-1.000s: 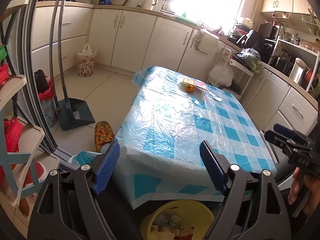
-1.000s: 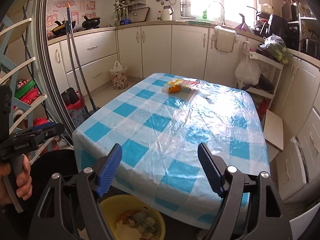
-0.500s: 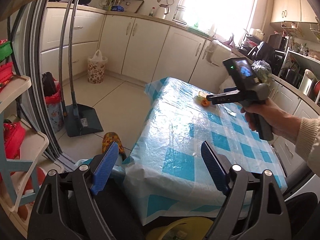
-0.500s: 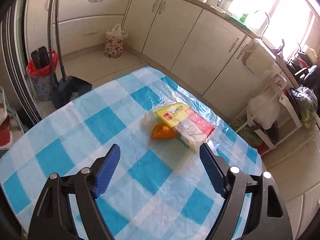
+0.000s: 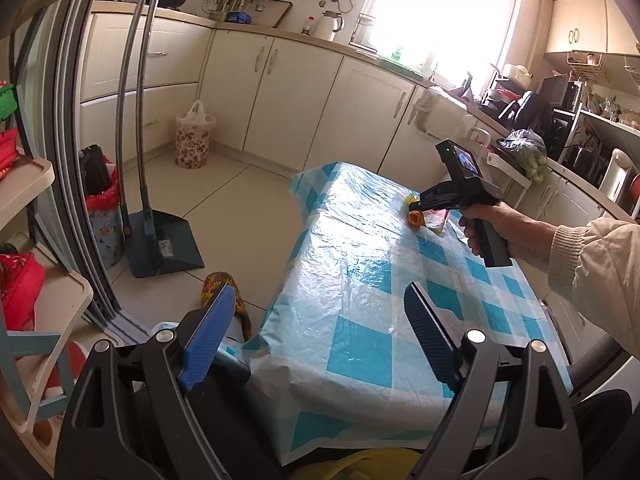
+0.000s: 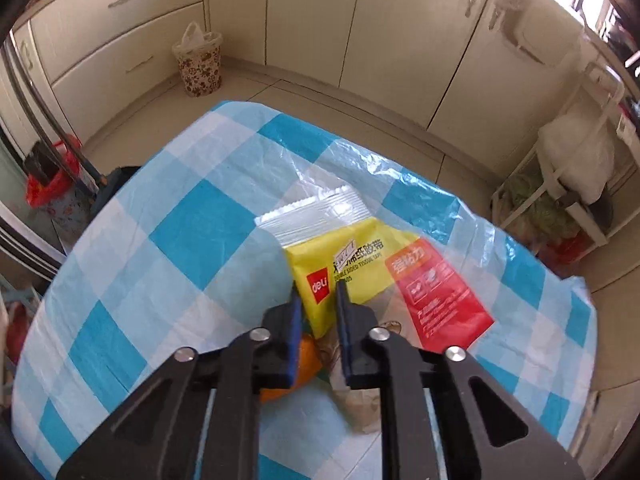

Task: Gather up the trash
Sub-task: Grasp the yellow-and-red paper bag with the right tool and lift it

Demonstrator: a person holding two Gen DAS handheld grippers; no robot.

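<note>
Right now the right gripper [image 6: 318, 294] points steeply down at the far end of the surface [image 5: 360, 280]. Its jaws have just been closing and now stand almost together. They pinch the near corner of the yellow packet [image 6: 348, 256], which has a red side and a clear top strip. The packet lies flat near the far right corner. An orange scrap [image 6: 310, 354] lies just beside it, partly under one finger. A brown paper wrapper [image 6: 360, 404] lies under the other finger, touching the packet. A hand [image 5: 500, 224] in a cream sleeve [image 5: 600, 260] holds this gripper.

The left gripper [image 5: 320, 292] hangs over the near end of the surface. Its jaws are wide apart and nothing is between them. Below it, past the near edge, the rim of a yellow tub [image 5: 360, 466] shows.

The surface has a blue and white check cloth with shiny clear plastic over it. Most of it is bare, from the near edge up to the trash.

On the floor past the left edge lie a slipper [image 5: 218, 284] and a dustpan [image 5: 164, 244] with long handles. A bin with a red bag [image 5: 102, 216] stands beside the dustpan. A flower bin [image 5: 193, 144] stands by the cream cupboards [image 5: 288, 96]. The floor between the left edge and the cupboards is open. A white rack [image 6: 560, 200] with bags stands near the far right corner. A bright window [image 5: 440, 12] is above the cupboards.
</note>
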